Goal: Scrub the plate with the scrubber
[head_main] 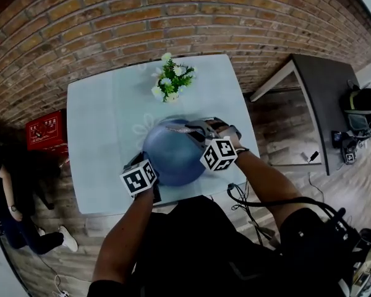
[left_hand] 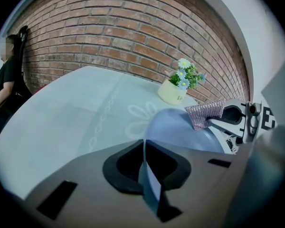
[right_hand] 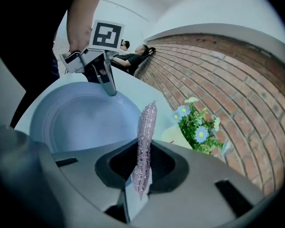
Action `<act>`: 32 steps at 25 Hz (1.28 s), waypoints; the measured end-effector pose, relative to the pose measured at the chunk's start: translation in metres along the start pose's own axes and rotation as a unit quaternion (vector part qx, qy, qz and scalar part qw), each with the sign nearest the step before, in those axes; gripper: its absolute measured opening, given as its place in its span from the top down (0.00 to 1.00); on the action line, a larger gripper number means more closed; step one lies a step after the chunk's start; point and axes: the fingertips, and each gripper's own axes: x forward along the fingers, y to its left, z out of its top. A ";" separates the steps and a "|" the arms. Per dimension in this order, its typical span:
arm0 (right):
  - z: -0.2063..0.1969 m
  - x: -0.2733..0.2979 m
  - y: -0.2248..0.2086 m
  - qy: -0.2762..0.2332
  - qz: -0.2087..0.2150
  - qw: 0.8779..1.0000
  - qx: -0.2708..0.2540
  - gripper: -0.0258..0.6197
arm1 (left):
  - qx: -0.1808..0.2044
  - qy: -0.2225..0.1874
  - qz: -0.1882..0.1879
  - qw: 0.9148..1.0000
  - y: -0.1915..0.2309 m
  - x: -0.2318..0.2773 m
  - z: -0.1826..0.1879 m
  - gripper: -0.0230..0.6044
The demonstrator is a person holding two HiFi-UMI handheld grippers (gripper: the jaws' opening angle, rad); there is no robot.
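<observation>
Jaws on our left gripper are pinched nearly shut on the blue plate at its near rim, holding it tilted above the surface. Our right gripper is clamped on the sparkly scrubber, which sits at the plate's opposite rim, seemingly touching. No suds show, so we reckon the scrubbing has barely begun, with the whole face left.

Soft, even indoor light fills the scene. The pale worktop reads bright, with only faint shadows, and the brick wall is duller. All views bulge like a fisheye, with black corners. Close to the lenses, the left gripper and right gripper look soft.
</observation>
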 end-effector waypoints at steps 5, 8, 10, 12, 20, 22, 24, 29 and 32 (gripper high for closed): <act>0.000 -0.005 0.012 -0.011 0.035 0.999 -0.004 0.87 | -0.003 -0.003 0.002 1.000 0.000 -0.001 0.000 0.93; -0.001 -0.008 0.022 -0.012 0.057 0.998 0.001 0.87 | -0.003 -0.003 0.001 1.000 0.000 -0.001 0.000 0.93; -0.002 -0.009 0.029 -0.007 0.070 0.997 0.002 0.87 | -0.003 -0.003 0.000 1.000 0.000 -0.001 0.000 0.93; -0.004 -0.009 0.035 0.000 0.079 0.997 0.009 0.87 | -0.004 -0.002 -0.001 1.000 0.000 -0.001 0.000 0.93; -0.020 -0.009 0.062 0.053 0.118 0.990 0.061 0.87 | -0.001 0.007 -0.014 1.000 0.000 -0.001 -0.002 0.93; -0.022 -0.010 0.063 0.063 0.121 0.987 0.080 0.87 | 0.002 0.011 -0.019 1.000 -0.001 0.000 -0.001 0.93; -0.023 -0.012 0.066 0.072 0.127 0.984 0.102 0.87 | 0.006 0.014 -0.023 1.000 0.000 0.000 -0.001 0.93; -0.026 -0.019 0.074 0.097 0.135 0.975 0.148 0.87 | 0.010 0.026 -0.035 0.999 -0.001 0.001 -0.002 0.93; -0.027 -0.024 0.080 0.109 0.138 0.970 0.169 0.87 | 0.014 0.034 -0.041 0.998 -0.002 0.002 -0.002 0.93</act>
